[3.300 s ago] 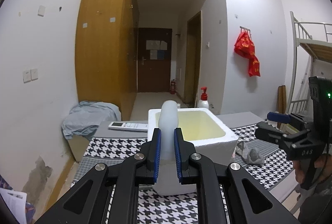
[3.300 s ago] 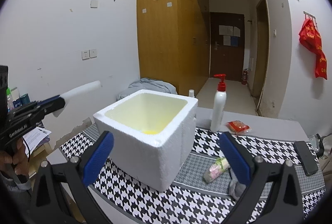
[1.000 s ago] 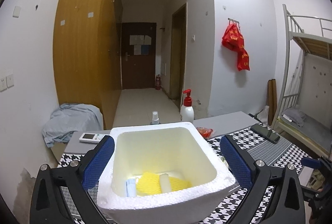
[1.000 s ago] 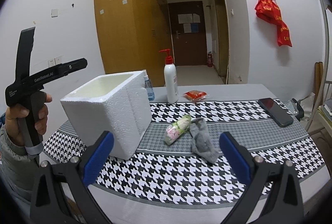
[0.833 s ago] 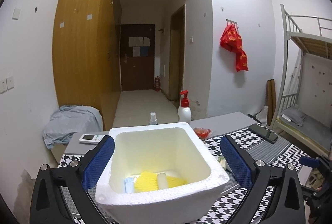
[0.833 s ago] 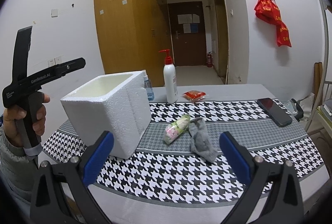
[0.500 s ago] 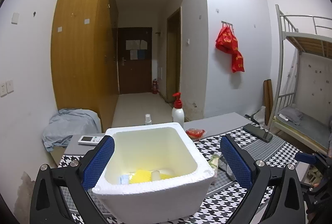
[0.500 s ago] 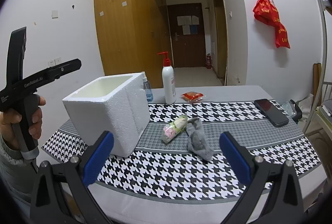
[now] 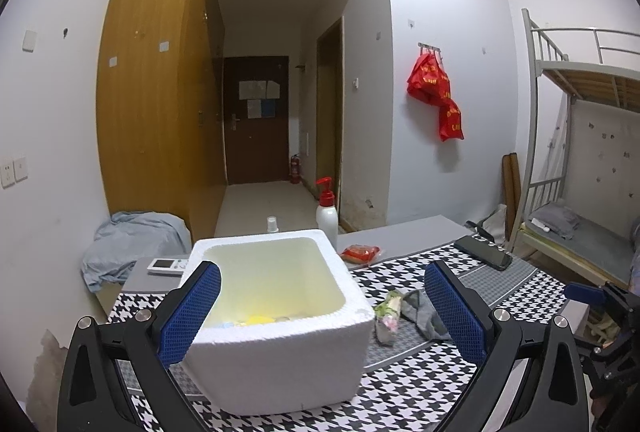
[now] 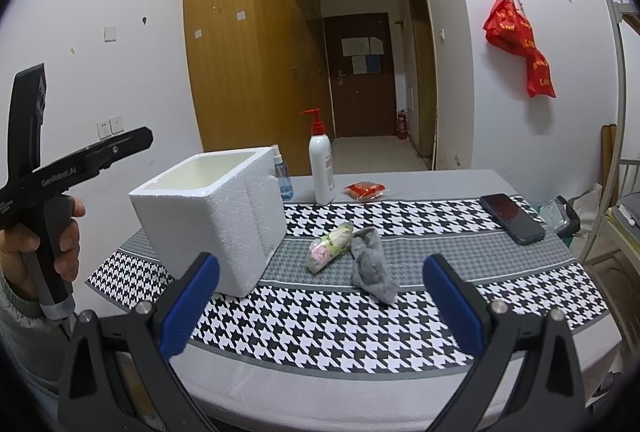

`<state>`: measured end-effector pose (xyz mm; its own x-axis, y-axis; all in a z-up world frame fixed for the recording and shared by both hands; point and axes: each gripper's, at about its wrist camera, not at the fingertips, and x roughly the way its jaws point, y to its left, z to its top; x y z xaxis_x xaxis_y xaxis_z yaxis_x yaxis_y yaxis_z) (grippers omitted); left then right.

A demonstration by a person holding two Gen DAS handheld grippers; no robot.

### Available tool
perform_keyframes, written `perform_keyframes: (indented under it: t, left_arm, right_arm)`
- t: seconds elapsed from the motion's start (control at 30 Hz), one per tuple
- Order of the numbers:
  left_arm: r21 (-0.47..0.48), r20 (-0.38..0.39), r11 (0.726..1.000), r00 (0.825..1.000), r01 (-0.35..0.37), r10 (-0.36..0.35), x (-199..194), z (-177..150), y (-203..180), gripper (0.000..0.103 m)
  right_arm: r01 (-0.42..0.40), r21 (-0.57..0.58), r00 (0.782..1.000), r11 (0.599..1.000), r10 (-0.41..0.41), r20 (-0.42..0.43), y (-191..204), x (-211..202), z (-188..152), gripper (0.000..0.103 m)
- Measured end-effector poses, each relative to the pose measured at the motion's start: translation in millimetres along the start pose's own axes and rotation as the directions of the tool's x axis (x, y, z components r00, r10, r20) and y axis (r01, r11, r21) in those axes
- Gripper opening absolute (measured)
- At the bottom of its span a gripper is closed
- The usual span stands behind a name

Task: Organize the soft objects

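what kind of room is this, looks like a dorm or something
Most likely a dorm room: a metal bunk bed stands at the right, a tall wooden wardrobe lines the entry hall, and notices are pinned on the door.

Both grippers are black plastic frames with silver screws at the joints and blue, mesh-textured pads (image 9: 192, 308) on the jaws. The left gripper (image 10: 60, 168) carries white "GenRobot.AI" lettering along its body. The left hand (image 10: 60, 232) shows bare skin above a grey-green sleeve (image 10: 20, 328).
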<state>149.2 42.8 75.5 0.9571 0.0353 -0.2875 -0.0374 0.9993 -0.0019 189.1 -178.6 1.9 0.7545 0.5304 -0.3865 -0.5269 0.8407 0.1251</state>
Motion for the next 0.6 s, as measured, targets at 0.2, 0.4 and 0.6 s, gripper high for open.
perform_keyframes:
  t: [0.2,0.4,0.6]
  left_arm:
    - [0.005,-0.003,1.000,1.000,0.014,-0.014,-4.8,-4.8,-10.3,0.102]
    - [-0.006,-0.005,0.999,0.999,0.041,-0.041,-9.3,-13.6,-20.4,0.102]
    - [-0.013,-0.007,0.997,0.997,0.079,-0.079,-13.2,-25.9,-33.1,0.102]
  right_arm:
    - [-0.006,0.000,1.000,1.000,0.006,0.007,-3.5,-5.8,-1.7,0.103]
    - [-0.009,0.003,1.000,1.000,0.009,0.008,-5.4,-9.5,-3.7,0.103]
    - [-0.002,-0.004,1.000,1.000,0.002,0.014,-5.4,-13.4,-5.1,0.103]
